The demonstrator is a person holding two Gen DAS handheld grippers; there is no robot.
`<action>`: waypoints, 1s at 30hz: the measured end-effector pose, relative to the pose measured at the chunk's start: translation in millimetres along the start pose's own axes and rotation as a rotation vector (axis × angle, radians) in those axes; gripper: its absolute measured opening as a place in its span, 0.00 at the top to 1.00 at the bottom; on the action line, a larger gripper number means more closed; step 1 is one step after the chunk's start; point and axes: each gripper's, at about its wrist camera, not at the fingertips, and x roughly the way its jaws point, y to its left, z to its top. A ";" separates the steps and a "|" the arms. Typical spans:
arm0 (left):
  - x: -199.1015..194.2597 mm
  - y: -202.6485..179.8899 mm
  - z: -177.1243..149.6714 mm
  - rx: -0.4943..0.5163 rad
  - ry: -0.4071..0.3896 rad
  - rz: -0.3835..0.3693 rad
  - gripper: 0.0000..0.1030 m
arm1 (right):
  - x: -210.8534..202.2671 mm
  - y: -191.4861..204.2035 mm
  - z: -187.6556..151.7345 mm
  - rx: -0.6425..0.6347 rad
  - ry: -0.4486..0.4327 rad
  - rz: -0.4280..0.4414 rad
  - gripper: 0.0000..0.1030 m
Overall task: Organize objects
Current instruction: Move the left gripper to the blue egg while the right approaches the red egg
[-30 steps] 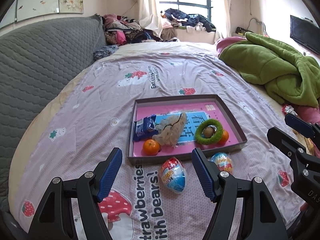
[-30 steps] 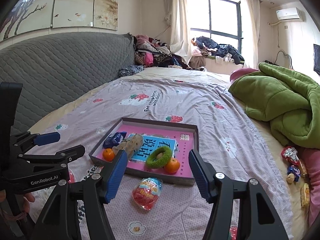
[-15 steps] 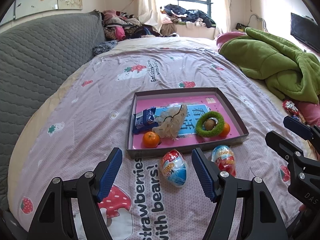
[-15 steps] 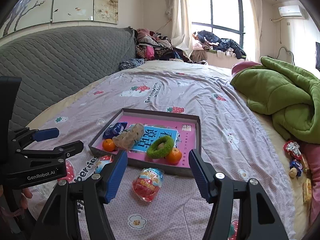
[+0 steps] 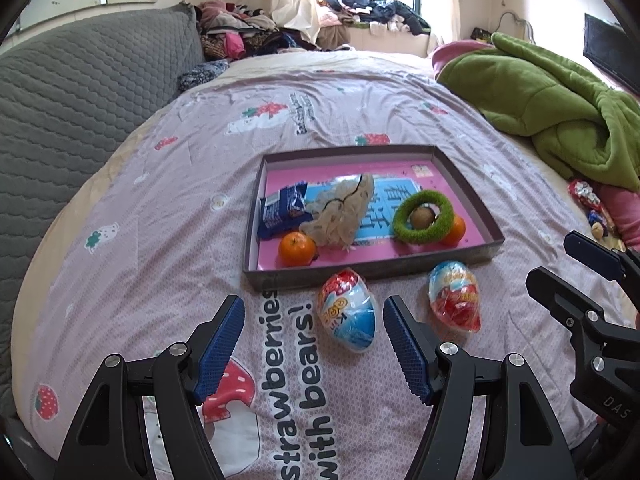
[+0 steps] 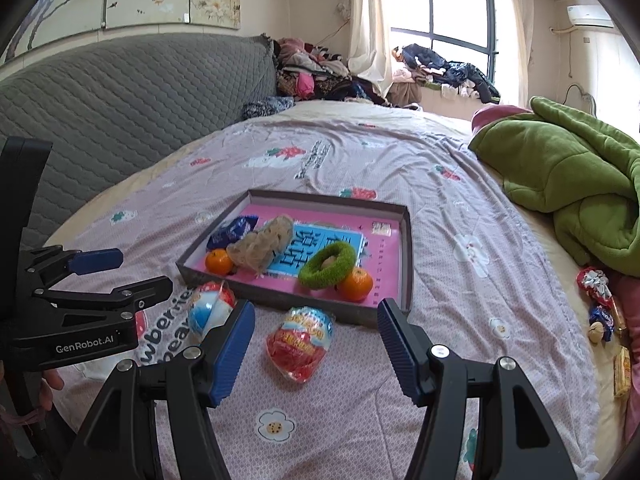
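- Two wrapped egg-shaped toys lie on the bed just in front of the tray's (image 5: pixel 372 270) near wall, outside it: a blue egg (image 5: pixel 347 310) on the left, a red egg (image 6: pixel 300 343) on the right, a little apart from each other.
- The left gripper (image 5: pixel 314 346) hangs over the blue egg, which sits ahead of the fingers and nearer the right one.
- The right gripper (image 6: pixel 316 350) is lined up on the red egg, which lies ahead of its fingers and slightly left of centre.
- Both pairs of fingers stand wide apart, gripping nothing.
- Each hand is nearer its own egg, so I'd expect one egg per hand.
- Each egg's long axis runs roughly towards the tray, slightly slanted. The blue egg's narrow end points at the tray; the red egg's narrow end I cannot tell.
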 end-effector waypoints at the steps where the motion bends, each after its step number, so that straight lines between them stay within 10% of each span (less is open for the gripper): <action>1: 2.8 -0.2 -1.7 0.001 0.008 -0.002 0.29 | 2.2 1.1 -1.4 -0.003 0.006 0.001 0.39; 30: 69.6 -16.3 -9.7 -0.015 0.114 -0.016 0.29 | 72.6 19.9 -39.8 -0.058 0.134 -0.024 0.39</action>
